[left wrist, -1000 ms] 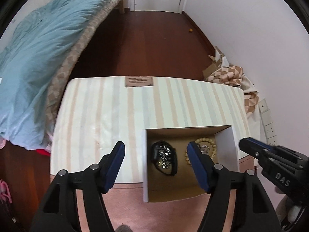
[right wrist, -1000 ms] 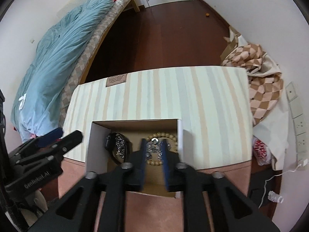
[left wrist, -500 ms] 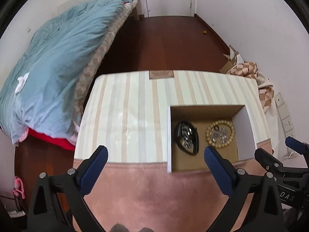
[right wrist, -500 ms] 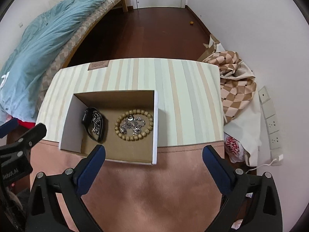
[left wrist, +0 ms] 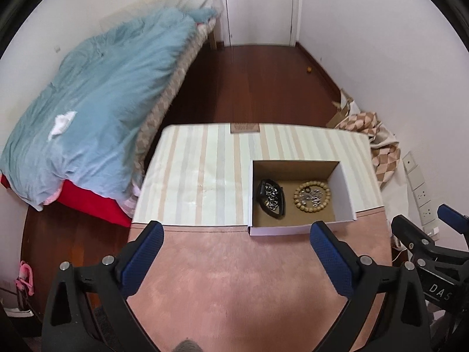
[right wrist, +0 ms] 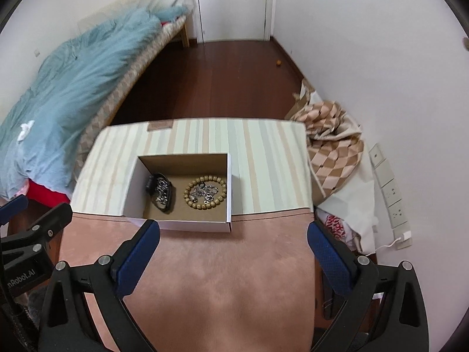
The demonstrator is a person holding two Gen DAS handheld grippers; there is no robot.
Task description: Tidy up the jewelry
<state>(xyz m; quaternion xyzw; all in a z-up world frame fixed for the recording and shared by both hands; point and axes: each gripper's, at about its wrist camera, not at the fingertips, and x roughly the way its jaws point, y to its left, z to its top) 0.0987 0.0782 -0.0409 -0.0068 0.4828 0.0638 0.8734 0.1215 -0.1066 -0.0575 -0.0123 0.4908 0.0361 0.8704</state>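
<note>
Above table [left wrist: 205,170]: left tongs [left wrist: 236,234] and right tongs [right wrist: 233,231] spread wide, nothing between (bead bracelet [left wrist: 312,196], watch [left wrist: 272,199] in box [left wrist: 346,190]).

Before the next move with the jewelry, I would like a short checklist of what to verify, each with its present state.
1. Left tongs empty, jaws wide after just opening: ok.
2. Right tongs empty, jaws wide after just opening: ok.
3. Bead bracelet lies flat inside the box, silver chain pieces in its ring: ok.
4. Black band with silver pieces inside the box, apart from the bracelet: ok.
5. Loose jewelry outside the box on the striped cloth: none seen, ok.
6. Chain pieces untangled: cannot tell.
</note>
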